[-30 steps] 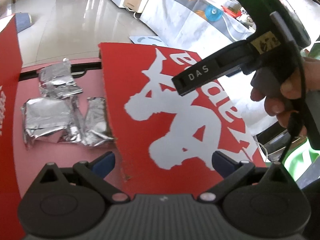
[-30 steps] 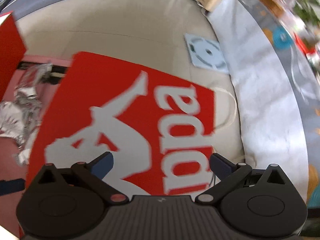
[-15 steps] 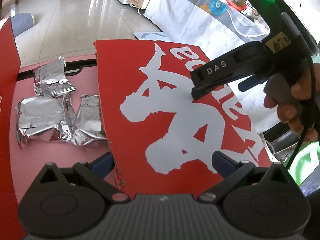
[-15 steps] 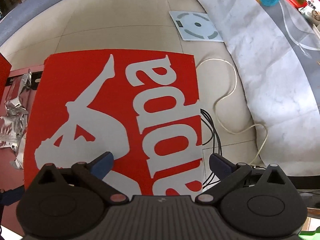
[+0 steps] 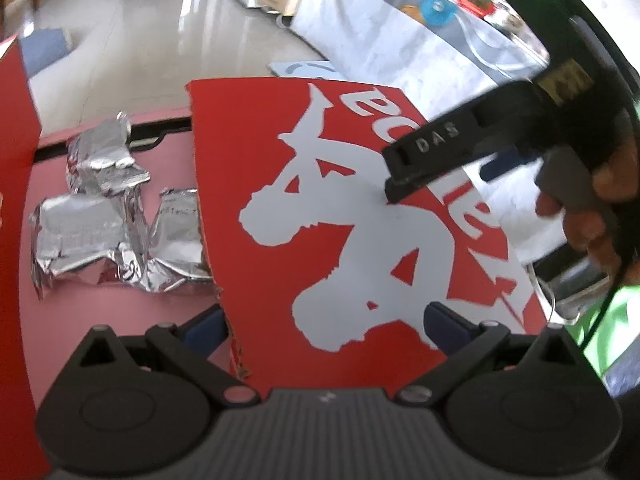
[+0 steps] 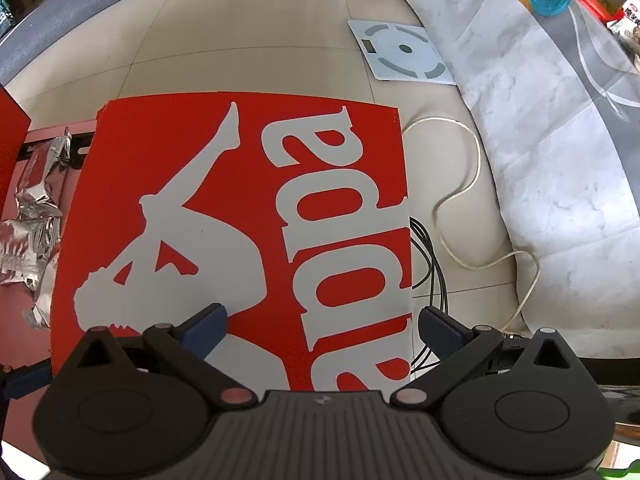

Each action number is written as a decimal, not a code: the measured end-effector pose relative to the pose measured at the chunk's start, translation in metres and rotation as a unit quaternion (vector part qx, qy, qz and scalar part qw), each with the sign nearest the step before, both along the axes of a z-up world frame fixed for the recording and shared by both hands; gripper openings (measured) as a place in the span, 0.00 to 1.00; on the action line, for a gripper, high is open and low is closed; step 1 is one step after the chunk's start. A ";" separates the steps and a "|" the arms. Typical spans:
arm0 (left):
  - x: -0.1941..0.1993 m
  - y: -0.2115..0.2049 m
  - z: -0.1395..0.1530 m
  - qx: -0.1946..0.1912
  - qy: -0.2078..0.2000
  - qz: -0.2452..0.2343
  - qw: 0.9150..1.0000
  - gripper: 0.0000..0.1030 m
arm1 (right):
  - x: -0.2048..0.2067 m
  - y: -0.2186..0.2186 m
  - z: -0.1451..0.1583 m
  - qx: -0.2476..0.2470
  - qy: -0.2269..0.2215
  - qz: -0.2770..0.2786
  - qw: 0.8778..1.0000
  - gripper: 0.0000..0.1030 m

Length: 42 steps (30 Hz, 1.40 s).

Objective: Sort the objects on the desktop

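A red box lid (image 5: 340, 152) with a white figure logo fills the middle of both views, also as the lid (image 6: 248, 184). Several crumpled silver foil packets (image 5: 104, 220) lie on the pink surface left of it, and show as the packets (image 6: 28, 232). My left gripper (image 5: 324, 326) is open, and the lid's near left edge runs between its fingers. My right gripper (image 6: 322, 326) is open above the lid's right edge. In the left wrist view one black finger (image 5: 432, 152) of it, marked DAS, rests on the logo, held by a hand (image 5: 592, 208).
A red upright panel (image 5: 16, 160) stands at the far left. On the floor beyond lie a white bathroom scale (image 6: 404, 52) and loose cables (image 6: 460, 200). A table draped in a marble-pattern cloth (image 6: 560, 140) runs along the right. A blue-grey cushion (image 6: 68, 8) sits at the back left.
My right gripper has swung round to face square over the lid, its finger sliding right across the logo. The left gripper and the foil packets have barely shifted.
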State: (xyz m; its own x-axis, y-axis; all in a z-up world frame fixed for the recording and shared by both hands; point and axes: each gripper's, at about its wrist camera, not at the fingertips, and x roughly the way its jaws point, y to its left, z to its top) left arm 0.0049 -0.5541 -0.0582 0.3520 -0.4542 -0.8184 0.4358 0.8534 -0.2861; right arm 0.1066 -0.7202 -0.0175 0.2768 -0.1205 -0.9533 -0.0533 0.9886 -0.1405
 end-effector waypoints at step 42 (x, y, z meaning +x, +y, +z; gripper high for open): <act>0.001 0.024 0.043 0.242 -0.130 -0.266 0.924 1.00 | 0.004 0.010 -0.002 -0.018 -0.003 0.016 1.000 0.99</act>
State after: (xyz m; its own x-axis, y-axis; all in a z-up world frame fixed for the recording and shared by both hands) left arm 0.0063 -0.5303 -0.0155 0.3968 -0.2231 -0.8904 0.8312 0.4990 0.2453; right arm 0.1110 -0.7100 -0.0197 0.2874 -0.1453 -0.9467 -0.0830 0.9809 -0.1758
